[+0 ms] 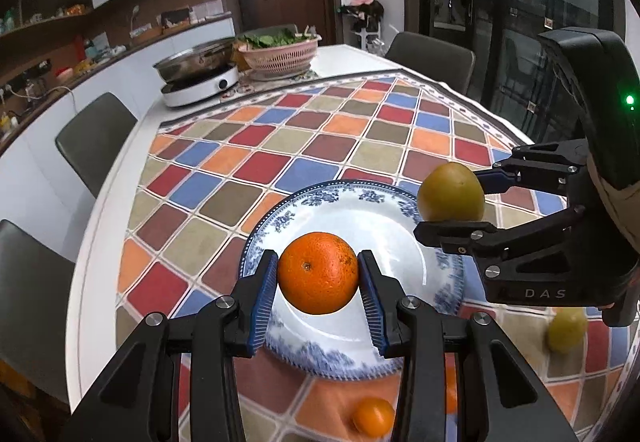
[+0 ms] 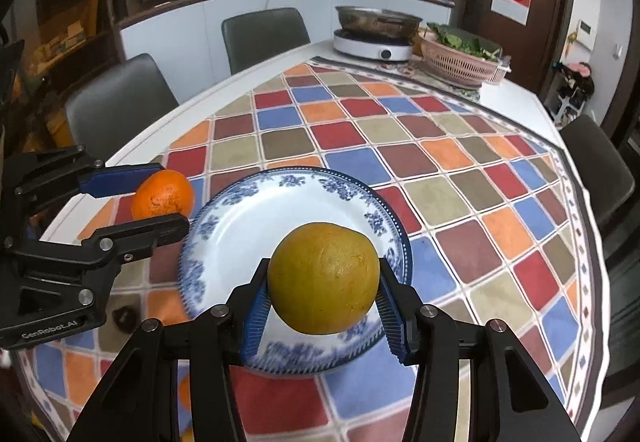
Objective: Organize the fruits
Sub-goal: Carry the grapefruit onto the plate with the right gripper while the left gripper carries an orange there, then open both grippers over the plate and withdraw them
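Plate (image 1: 400, 238) bare — left tool (image 1: 318, 274) clamps orange (image 1: 318, 272), right tool (image 2: 323, 284) clamps yellow-green fruit (image 2: 323, 278).

I am seeing a steel pot (image 2: 378, 20) sitting on a white cooker (image 2: 374, 47), beside a pink basket (image 2: 456, 64) holding greens.

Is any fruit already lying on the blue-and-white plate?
No: the plate is bare; the orange and yellow-green fruit are held above it.
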The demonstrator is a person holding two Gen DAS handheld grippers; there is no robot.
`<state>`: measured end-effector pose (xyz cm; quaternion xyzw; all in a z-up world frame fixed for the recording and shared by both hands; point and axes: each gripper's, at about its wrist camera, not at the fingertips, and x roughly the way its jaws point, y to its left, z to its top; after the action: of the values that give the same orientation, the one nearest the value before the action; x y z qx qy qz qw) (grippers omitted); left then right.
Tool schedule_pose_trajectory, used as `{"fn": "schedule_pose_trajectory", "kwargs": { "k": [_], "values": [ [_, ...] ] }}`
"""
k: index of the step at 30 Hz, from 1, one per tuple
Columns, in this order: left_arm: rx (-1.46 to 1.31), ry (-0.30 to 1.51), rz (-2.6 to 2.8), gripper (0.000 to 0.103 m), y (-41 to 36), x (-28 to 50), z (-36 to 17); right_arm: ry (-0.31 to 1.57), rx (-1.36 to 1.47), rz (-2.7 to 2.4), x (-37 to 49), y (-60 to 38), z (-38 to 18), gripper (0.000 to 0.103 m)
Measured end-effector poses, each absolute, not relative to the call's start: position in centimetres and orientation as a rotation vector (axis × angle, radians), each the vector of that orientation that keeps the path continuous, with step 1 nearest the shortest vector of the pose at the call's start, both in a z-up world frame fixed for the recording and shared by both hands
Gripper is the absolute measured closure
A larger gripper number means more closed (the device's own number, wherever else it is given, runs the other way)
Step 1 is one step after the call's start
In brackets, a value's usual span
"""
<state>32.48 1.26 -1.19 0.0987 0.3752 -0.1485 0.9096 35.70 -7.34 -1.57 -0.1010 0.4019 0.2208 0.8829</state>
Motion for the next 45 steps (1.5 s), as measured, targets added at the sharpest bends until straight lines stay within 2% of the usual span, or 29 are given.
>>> {"fn": "schedule_pose_trajectory", "kwargs": {
  "k": [14,26,29,41,45],
  "values": [
    [0.145,0.929,-0.29,0.063,1.4,40.0,-6.0,0.941,-0.168,0.458,42.6,-7.0,-5.3,0.053],
    [0.164,0.947,-0.274,0.062,1.5,40.7,-6.3,0.937,-0.15,0.471,43.6,-7.1,-6.1,0.052],
    [0.169,0.92,-0.253,0.055,1.5,39.9,-5.6,0.918,-0.152,0.463,43.2,-7.1,-5.3,0.045],
    [0.204,0.814,-0.188,0.052,0.7,32.6,0.2,0.818,-0.107,0.44,37.3,-9.0,-1.0,0.045],
    [0.172,0.769,-0.201,0.046,0.5,29.1,2.1,0.781,-0.093,0.437,34.4,-9.7,0.8,0.045]
  ]
}}
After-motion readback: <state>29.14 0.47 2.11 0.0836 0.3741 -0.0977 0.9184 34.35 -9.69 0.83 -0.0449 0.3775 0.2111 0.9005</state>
